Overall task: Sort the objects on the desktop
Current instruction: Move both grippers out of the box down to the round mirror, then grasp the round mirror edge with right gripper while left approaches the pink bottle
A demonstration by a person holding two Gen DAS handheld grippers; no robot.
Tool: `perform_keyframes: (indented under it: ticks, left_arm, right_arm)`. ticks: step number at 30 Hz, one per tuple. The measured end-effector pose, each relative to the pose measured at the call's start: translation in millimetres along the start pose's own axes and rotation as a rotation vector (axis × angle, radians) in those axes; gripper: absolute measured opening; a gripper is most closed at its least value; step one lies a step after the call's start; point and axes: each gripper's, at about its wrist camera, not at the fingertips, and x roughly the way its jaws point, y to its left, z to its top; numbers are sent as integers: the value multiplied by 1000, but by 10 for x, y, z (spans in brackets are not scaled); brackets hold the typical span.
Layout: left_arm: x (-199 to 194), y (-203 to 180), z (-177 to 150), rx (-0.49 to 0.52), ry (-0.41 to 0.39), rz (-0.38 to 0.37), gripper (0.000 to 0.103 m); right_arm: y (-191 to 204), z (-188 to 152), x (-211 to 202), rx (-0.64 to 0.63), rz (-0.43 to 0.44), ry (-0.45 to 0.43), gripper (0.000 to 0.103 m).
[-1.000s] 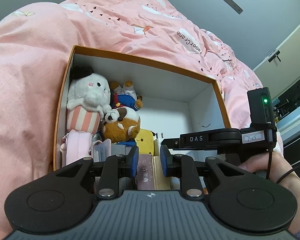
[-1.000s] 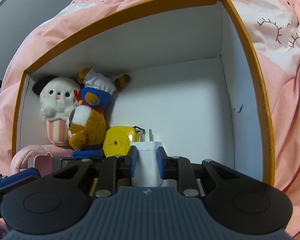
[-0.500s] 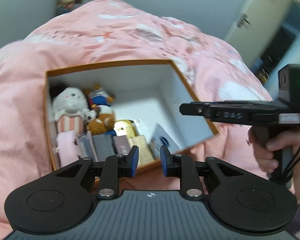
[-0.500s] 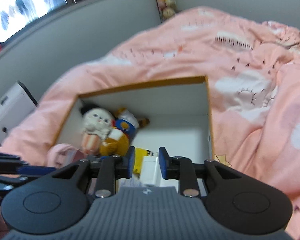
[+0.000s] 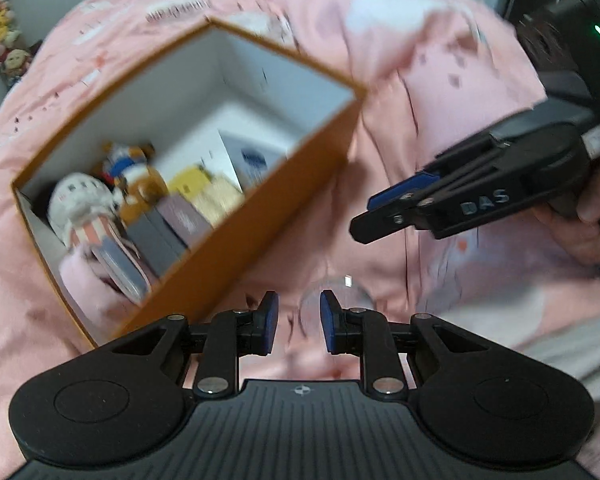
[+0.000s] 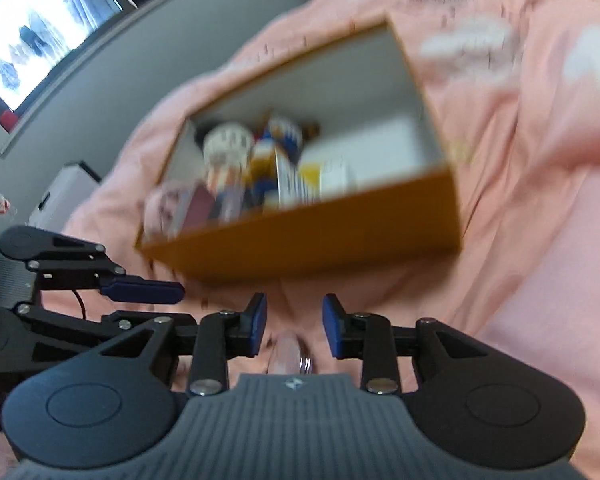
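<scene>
Pink quilt, on a bed: carries everything here.

Orange box, white inside, open top: rests on the quilt. Holds plush toys, small flat packs and a white carton, packed along one side.

Step in hand, by judgement: between items. Both grippers are clear of the box and turned toward the quilt in front of it.

Right gripper: jaws opening, nothing pinched between them.

Left gripper: jaws drawn close together, empty.

Small clear round object, blurred, on the quilt: just beyond the left jaws; identity uncertain.

Next move, likely: descend over it, jaws widened first.
</scene>
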Motion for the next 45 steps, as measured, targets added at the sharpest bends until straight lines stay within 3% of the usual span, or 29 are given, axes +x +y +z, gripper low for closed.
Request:
perform_keyframes:
  ticks: [6, 9, 15, 18, 20, 23, 32, 40, 45]
  left_arm:
    - [181, -164, -180, 97, 74, 25, 26]
    - [261, -215, -243, 130, 108, 25, 26]
    - [308, -208, -295, 127, 123, 31, 26]
    - [311, -212, -301, 122, 123, 35, 26]
    - [312, -213, -291, 121, 123, 33, 26]
    - [310, -217, -281, 124, 124, 30, 26]
    - [317, -251, -271, 168, 122, 24, 27]
    - [315, -316, -254, 237, 115, 51, 38]
    - [332, -367, -226, 305, 129, 42, 39]
  right_arm:
    - [0, -167, 377, 22, 11, 129, 34]
    - [-29, -190, 455, 31, 28, 159, 45]
    - [-63, -241, 659, 31, 42, 235, 48]
    - [-102, -257, 700, 47, 77, 251, 45]
    - [-121, -264, 721, 57, 83, 260, 31]
    - [-129, -270, 700, 58, 73, 248, 17]
    - [-113, -253, 534, 44, 60, 166, 15]
    - [-199, -178, 160, 38, -102, 6, 14]
    - [-303, -153, 178, 60, -107, 38, 14]
